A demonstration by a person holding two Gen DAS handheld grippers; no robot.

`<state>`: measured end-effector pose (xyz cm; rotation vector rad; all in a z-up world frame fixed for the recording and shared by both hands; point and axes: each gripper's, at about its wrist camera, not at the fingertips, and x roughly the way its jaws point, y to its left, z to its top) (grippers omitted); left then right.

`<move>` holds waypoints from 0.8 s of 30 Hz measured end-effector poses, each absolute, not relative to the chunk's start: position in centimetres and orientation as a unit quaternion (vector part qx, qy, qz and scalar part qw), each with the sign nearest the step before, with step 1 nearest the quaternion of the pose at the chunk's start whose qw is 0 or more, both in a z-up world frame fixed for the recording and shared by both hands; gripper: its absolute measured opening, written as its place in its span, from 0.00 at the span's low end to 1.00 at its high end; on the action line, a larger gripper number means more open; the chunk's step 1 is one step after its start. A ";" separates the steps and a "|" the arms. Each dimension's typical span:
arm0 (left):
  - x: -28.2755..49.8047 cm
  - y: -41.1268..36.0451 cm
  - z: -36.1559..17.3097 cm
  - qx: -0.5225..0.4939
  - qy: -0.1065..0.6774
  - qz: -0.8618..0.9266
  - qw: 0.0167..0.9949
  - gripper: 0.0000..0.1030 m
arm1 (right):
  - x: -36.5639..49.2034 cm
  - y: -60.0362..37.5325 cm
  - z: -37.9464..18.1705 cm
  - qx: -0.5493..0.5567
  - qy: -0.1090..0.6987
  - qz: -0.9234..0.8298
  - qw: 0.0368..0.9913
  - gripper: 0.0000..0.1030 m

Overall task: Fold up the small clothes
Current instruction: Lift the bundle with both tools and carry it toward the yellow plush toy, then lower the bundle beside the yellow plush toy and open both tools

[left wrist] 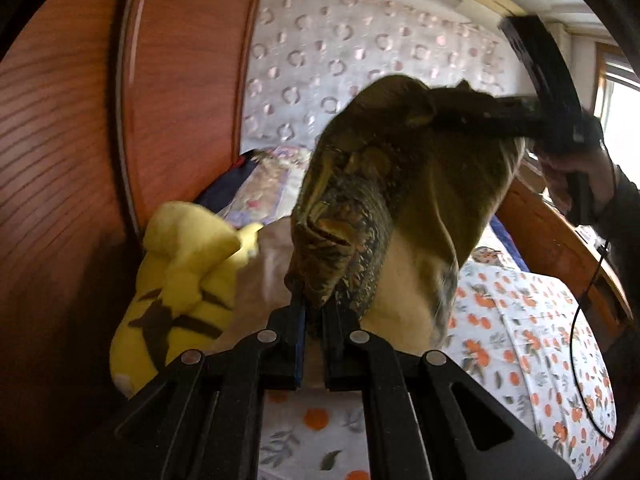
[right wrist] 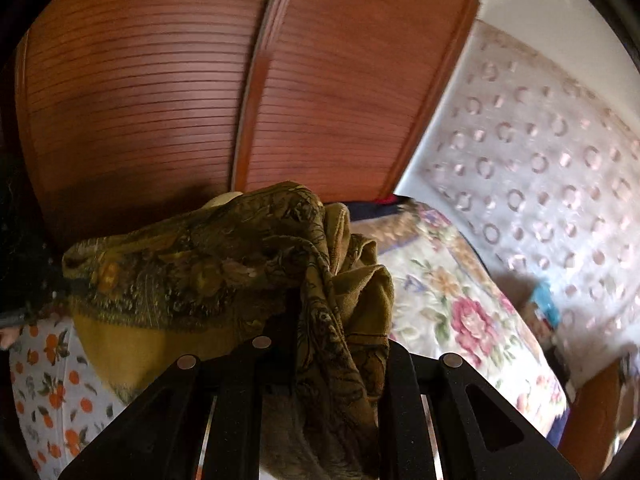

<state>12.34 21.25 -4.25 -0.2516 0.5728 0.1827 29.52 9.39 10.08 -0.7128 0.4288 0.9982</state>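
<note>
I hold an olive-green patterned cloth [left wrist: 404, 184] up in the air above the bed, one edge in each gripper. My left gripper [left wrist: 314, 308] has its two black fingers drawn close together, clamped on a bunched lower edge of the cloth, which rises from between the pads and spreads up and to the right. At the far upper corner my right gripper [left wrist: 452, 114] comes in from the right, its fingers pinched on the cloth there, with my hand [left wrist: 576, 172] and a dark sleeve behind it. From the right wrist view, the cloth [right wrist: 224, 264] drapes over and between the right gripper's fingers [right wrist: 320, 344], hiding the tips, so the clamp itself is covered by folds; the cloth stretches away to the left, its plain mustard underside hanging below the dark paisley border. Beneath the cloth lies a white bedsheet printed with oranges and leaves [left wrist: 532, 344]. A yellow plush toy with brown stripes [left wrist: 180, 280] sits to the left of my left gripper, against the red-brown slatted wooden wardrobe doors [left wrist: 80, 160]. Further back there is a floral quilt [right wrist: 452, 300], and behind it a pale curtain with ring patterns [left wrist: 360, 52].
</note>
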 end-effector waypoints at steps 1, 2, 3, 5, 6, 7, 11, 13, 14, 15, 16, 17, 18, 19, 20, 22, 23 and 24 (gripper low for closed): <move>12.5 21.7 -4.7 -0.129 0.286 0.094 0.945 0.07 | 30.0 10.3 9.9 -0.334 0.201 0.469 0.793 0.14; 12.6 22.3 -5.2 -0.137 0.289 0.097 0.943 0.07 | 30.6 11.3 9.5 -0.334 0.205 0.470 0.791 0.14; 12.8 22.7 -5.6 -0.143 0.291 0.100 0.941 0.07 | 31.3 12.1 8.9 -0.333 0.211 0.469 0.791 0.15; 13.3 23.5 -6.2 -0.147 0.296 0.106 0.938 0.07 | 32.4 13.2 7.7 -0.333 0.224 0.468 0.787 0.15; 13.8 23.9 -6.5 -0.147 0.302 0.109 0.936 0.07 | 33.0 14.2 7.2 -0.333 0.234 0.465 0.786 0.17; 14.1 24.1 -6.9 -0.148 0.309 0.112 0.933 0.07 | 34.0 14.7 6.4 -0.332 0.250 0.457 0.786 0.25; 14.8 25.0 -8.3 -0.144 0.329 0.121 0.925 0.07 | 37.1 14.8 4.9 -0.313 0.265 0.397 0.821 0.56; 14.8 25.1 -8.6 -0.140 0.334 0.122 0.924 0.07 | 37.9 14.1 5.1 -0.290 0.258 0.385 0.838 0.64; 14.7 25.1 -8.6 -0.138 0.335 0.123 0.924 0.07 | 38.3 13.6 5.1 -0.278 0.253 0.377 0.847 0.64; 14.6 25.0 -8.7 -0.136 0.336 0.125 0.924 0.07 | 38.5 13.4 5.0 -0.268 0.250 0.371 0.853 0.65; 14.5 25.1 -8.6 -0.134 0.337 0.125 0.924 0.07 | 38.8 13.3 4.7 -0.260 0.251 0.368 0.857 0.65; 14.5 25.0 -8.6 -0.132 0.337 0.128 0.923 0.07 | 38.9 13.0 4.3 -0.253 0.257 0.372 0.855 0.65; 14.5 25.0 -8.6 -0.130 0.339 0.129 0.923 0.07 | 38.9 12.6 3.8 -0.248 0.265 0.382 0.850 0.65; 14.4 24.9 -8.5 -0.129 0.340 0.129 0.923 0.08 | 38.4 12.4 2.9 -0.241 0.274 0.393 0.844 0.65; 14.3 24.9 -8.4 -0.128 0.339 0.131 0.923 0.11 | 38.4 11.9 2.2 -0.235 0.284 0.400 0.839 0.65; 13.9 24.9 -8.1 -0.125 0.335 0.138 0.924 0.19 | 38.0 11.0 0.6 -0.221 0.304 0.411 0.831 0.65; 13.6 24.8 -7.7 -0.125 0.330 0.139 0.925 0.31 | 38.0 10.7 -0.3 -0.219 0.310 0.414 0.827 0.65; 13.4 24.9 -7.5 -0.124 0.325 0.139 0.927 0.36 | 37.7 10.3 -0.8 -0.217 0.312 0.416 0.826 0.65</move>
